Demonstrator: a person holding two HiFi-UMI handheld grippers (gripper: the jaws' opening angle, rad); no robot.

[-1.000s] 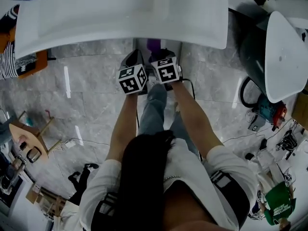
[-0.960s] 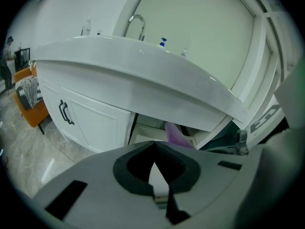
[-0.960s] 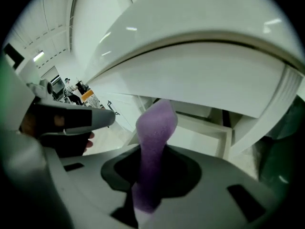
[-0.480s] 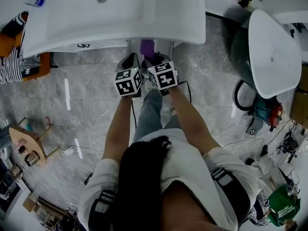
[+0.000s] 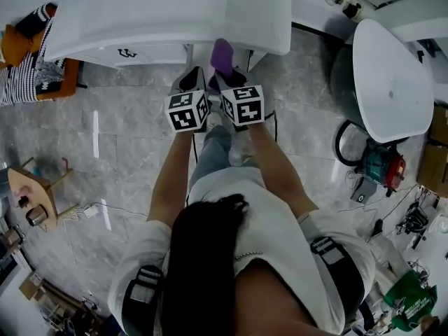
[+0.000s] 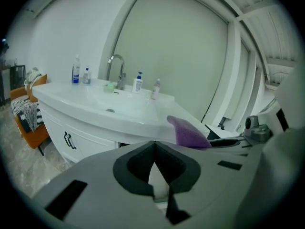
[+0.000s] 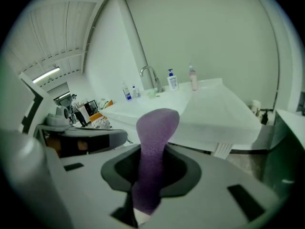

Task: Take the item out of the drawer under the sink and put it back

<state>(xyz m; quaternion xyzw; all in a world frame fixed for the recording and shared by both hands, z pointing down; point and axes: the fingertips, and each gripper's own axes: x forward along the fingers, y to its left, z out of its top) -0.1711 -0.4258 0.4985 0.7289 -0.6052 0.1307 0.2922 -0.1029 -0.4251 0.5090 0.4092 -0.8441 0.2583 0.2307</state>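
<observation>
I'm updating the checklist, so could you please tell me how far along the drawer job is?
Done: the purple item is out of the drawer, up by the front edge of the sink. In hand: the right gripper is clamped on it, and the left gripper is shut and empty. Left: putting it back in the drawer under the sink.

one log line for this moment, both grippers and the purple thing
left gripper: shut, empty | right gripper: shut on purple item | item: sticks up from jaws, near sink front edge | step: not yet put back
</observation>
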